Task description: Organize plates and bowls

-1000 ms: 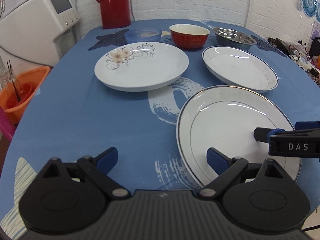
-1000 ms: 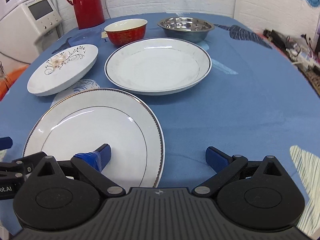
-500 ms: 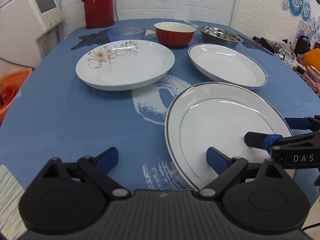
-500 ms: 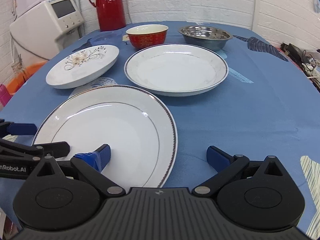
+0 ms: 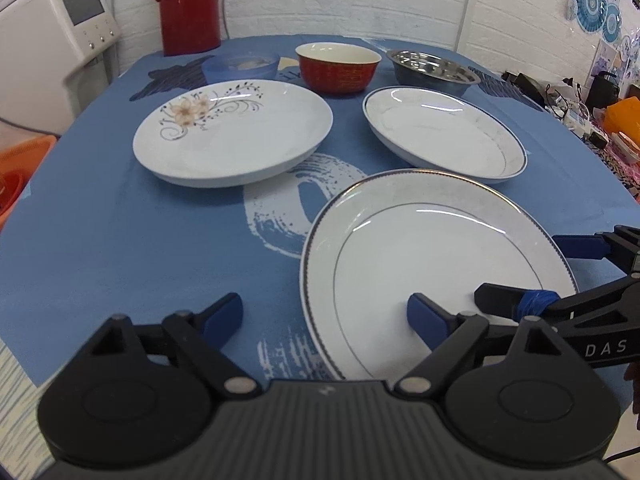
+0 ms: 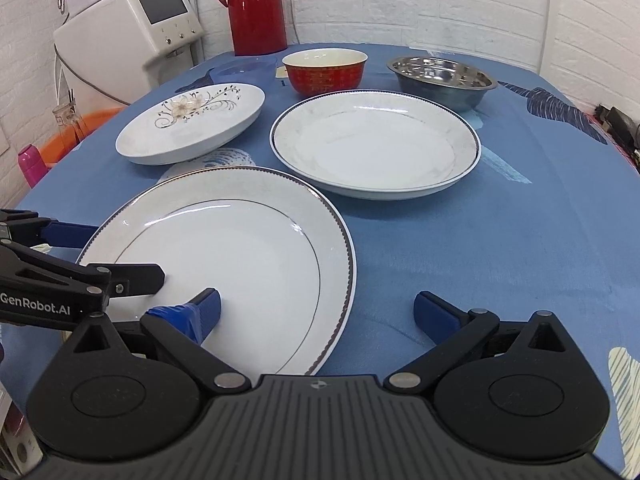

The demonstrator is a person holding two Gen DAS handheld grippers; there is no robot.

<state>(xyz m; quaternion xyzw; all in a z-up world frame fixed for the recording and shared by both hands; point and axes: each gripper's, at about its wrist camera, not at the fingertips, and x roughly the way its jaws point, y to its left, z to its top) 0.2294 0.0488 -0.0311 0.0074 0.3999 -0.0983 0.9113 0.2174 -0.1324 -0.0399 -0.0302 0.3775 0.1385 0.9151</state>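
Table [image 5: 120, 248] with blue printed cloth: bears 3 plates and 4 bowls.

Rimmed plate [image 5: 432, 264], largest, lies nearest, at the front edge. Both grippers reach over it from opposite sides.

Left gripper [image 5: 326, 312]: jaws spread wide, holding nothing. Its right finger sits over the rimmed plate's near rim, its left finger over bare cloth. Contact with the plate cannot be determined.

Right gripper [image 6: 316, 308]: jaws likewise spread, holding nothing. Left finger over the rimmed plate, right finger over cloth.

Deep plate [image 6: 376, 144], dark-edged, lies behind the rimmed plate, close but apart. Floral plate [image 5: 232, 132] lies to its left.

Back row, left to right: blue bowl [image 5: 240, 66], red bowl [image 5: 338, 66], steel bowl [image 5: 434, 72].

Red flask [image 5: 188, 4] stands upright at the table's far edge. White appliance [image 6: 136, 40] stands off the table, left.
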